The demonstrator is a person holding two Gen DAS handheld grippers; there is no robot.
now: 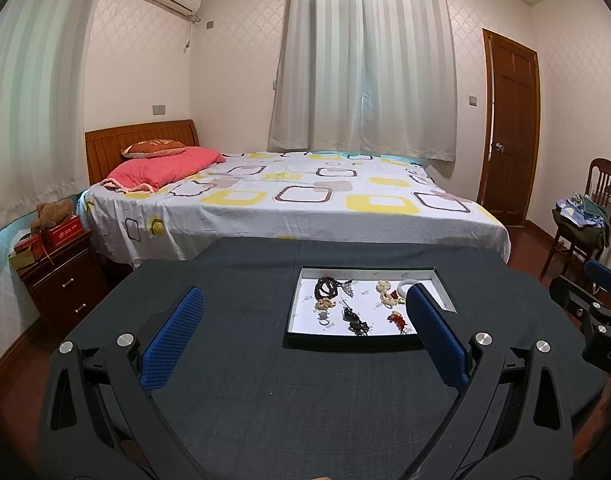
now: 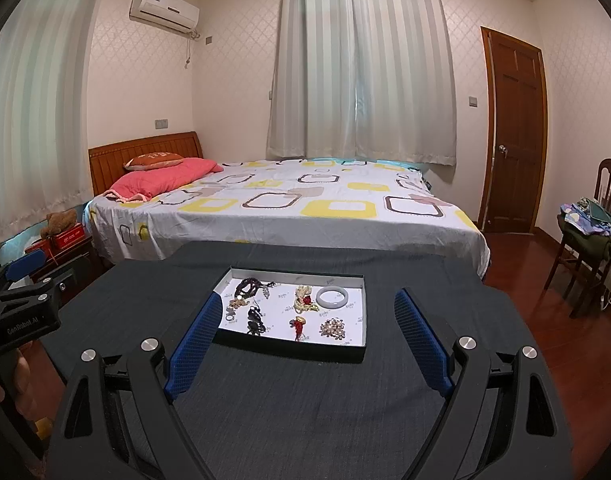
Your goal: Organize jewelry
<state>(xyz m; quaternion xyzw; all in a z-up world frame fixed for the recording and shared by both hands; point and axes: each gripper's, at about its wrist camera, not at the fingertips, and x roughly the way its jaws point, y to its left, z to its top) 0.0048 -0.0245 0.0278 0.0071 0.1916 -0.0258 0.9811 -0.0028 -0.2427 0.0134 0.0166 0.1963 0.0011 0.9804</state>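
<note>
A shallow black tray [image 2: 289, 350] [image 1: 345, 343] with a white floor lies on a dark grey cloth-covered table [image 2: 305, 400]. Inside lie several jewelry pieces: a dark bead bracelet [image 2: 247, 286], a pale jade bangle [image 2: 332, 297], a cream and red knot charm [image 2: 305, 300], a pearl brooch [image 2: 333, 328], a red tassel charm [image 2: 298, 326] and a black piece [image 2: 254, 320]. My right gripper [image 2: 309, 308] hovers open in front of the tray, nothing between its blue pads. My left gripper [image 1: 305, 308] also stands open and empty, short of the tray.
A bed [image 1: 289, 200] with a patterned sheet stands just behind the table. A nightstand [image 1: 61, 276] is at the left, a wooden chair [image 2: 585, 248] with clothes at the right, and a closed door [image 2: 513, 132] beyond. A hand [image 2: 9, 380] holds the left gripper's handle.
</note>
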